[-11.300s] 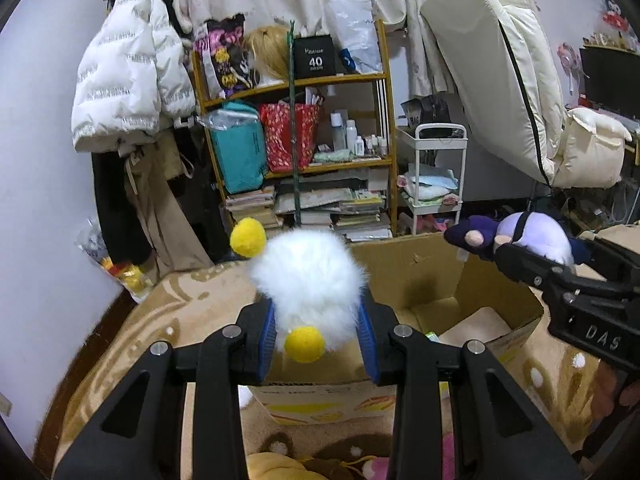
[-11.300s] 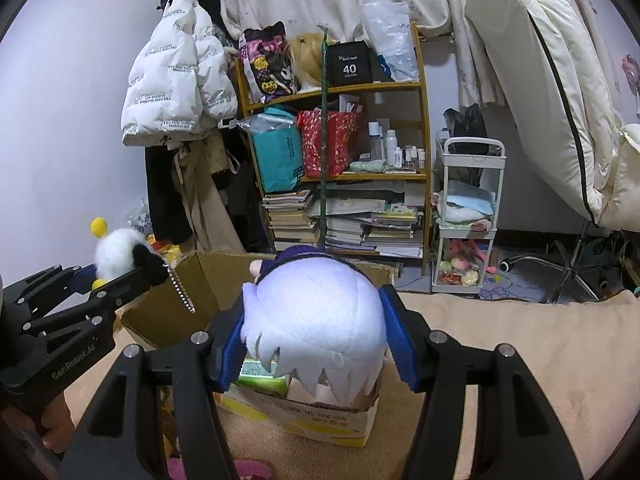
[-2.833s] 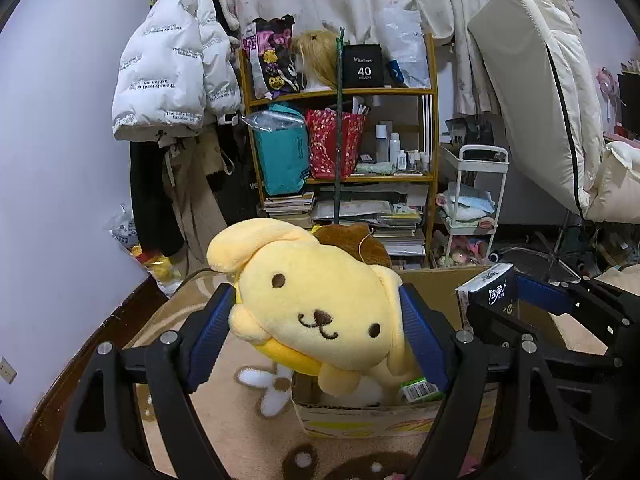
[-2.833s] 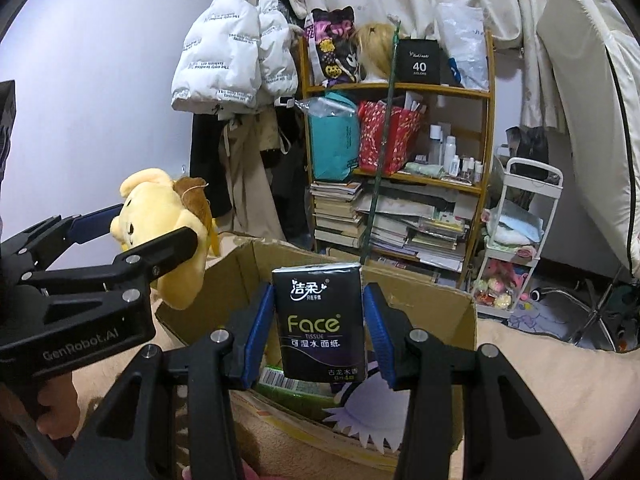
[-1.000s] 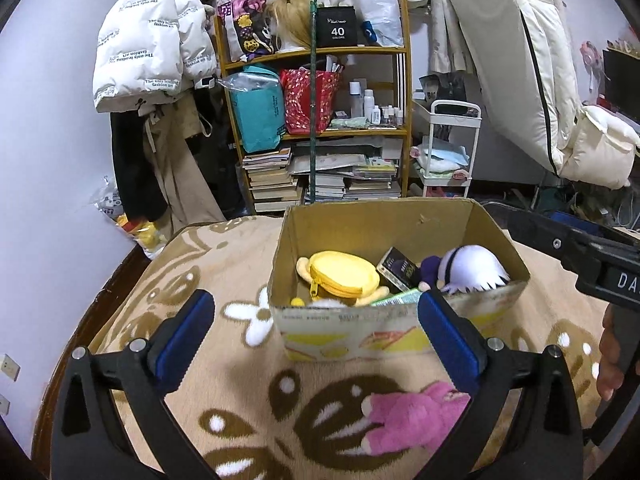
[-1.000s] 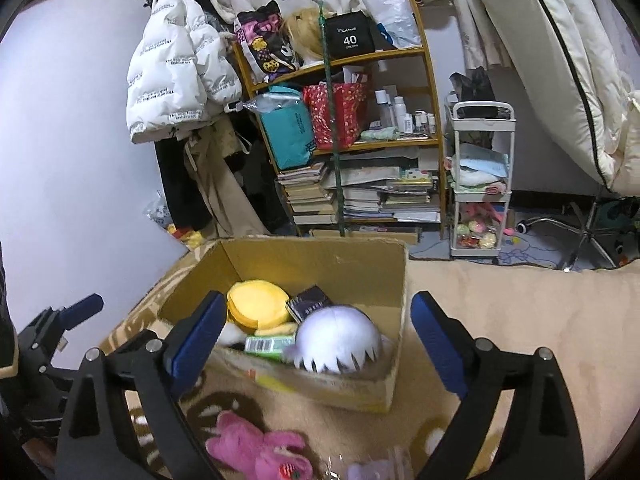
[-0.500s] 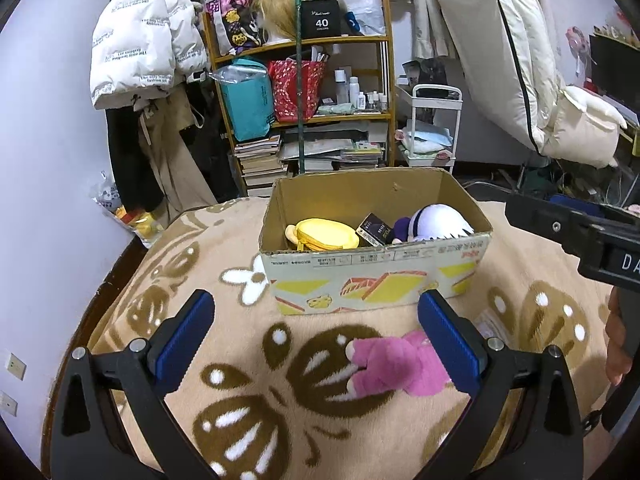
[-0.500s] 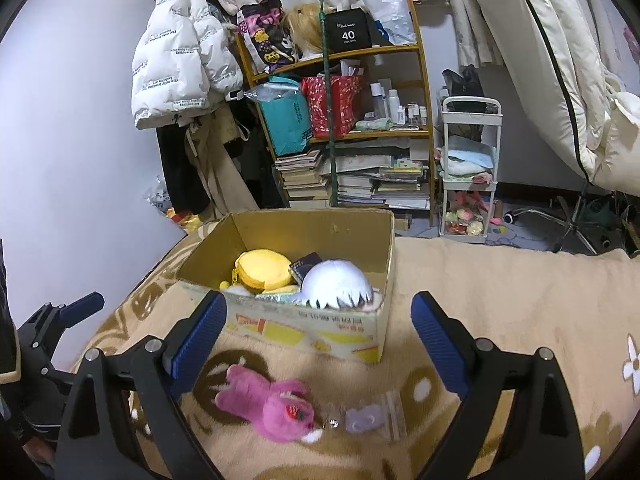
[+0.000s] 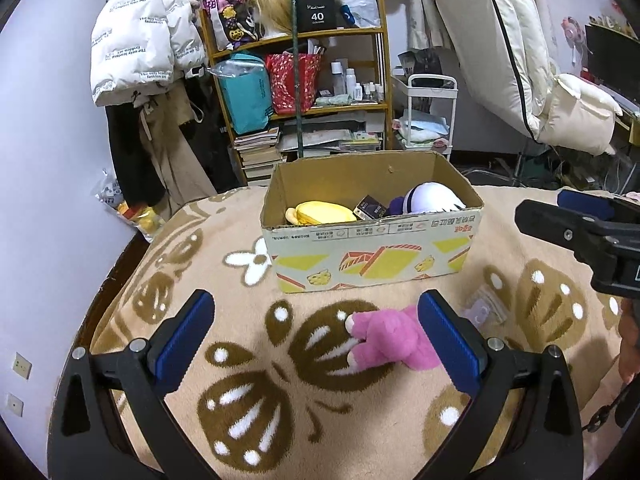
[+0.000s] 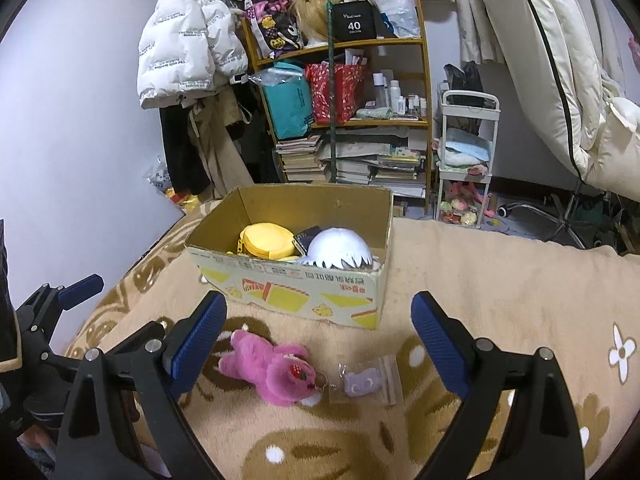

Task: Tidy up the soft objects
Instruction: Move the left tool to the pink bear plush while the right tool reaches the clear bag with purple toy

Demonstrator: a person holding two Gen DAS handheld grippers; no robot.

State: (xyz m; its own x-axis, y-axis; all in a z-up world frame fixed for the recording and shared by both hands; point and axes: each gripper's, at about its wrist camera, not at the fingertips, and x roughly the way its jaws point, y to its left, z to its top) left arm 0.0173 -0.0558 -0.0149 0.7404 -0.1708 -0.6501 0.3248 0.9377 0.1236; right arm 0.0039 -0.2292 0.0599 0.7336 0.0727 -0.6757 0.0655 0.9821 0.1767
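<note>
Beige patterned blanket (image 10: 480, 280) underfoot, cluttered shelf (image 10: 360, 120) at 12 o'clock. Cardboard box (image 10: 304, 280) holding a yellow plush (image 10: 266, 242) and white-haired plush (image 10: 340, 250), both half hidden by the near wall. Pink plush (image 10: 268, 364) lying flat before the box, long axis running 10 to 4 o'clock, head toward a small bagged purple charm (image 10: 362, 382). Left hand-held gripper (image 9: 316, 340) and right hand-held gripper (image 10: 320, 340) both spread wide, empty.
</note>
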